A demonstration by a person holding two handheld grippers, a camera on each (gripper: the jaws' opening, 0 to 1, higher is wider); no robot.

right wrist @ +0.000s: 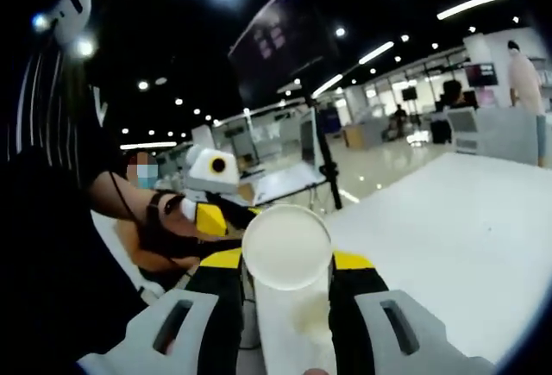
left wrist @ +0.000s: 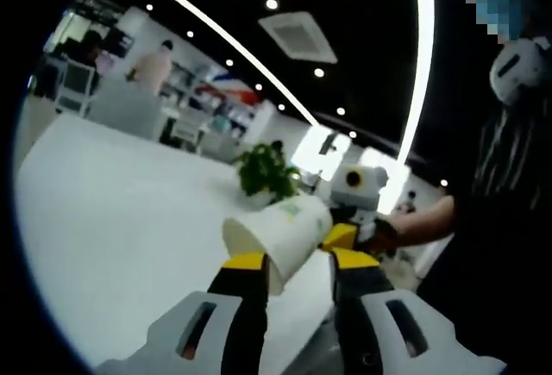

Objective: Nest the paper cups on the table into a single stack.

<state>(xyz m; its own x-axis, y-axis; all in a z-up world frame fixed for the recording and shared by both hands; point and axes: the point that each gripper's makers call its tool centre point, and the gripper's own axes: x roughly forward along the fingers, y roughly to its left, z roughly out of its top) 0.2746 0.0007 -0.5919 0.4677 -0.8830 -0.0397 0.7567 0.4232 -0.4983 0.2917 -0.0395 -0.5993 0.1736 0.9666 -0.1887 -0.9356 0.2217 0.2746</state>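
Gripping a white paper cup between its yellow-tipped jaws, the left tool holds it tilted above the white table, open mouth toward the lower left. The right tool is closed on another paper cup, its round base facing the camera. Both are raised off the table, pointing toward each other.

Left gripper: raised above the table, yellow-tipped jaws closed on the sides of a paper cup lying tilted between them.
Right gripper: held up, jaws clamped on a second paper cup, its round end facing the camera.
Person's forearm: reaching toward the right gripper.
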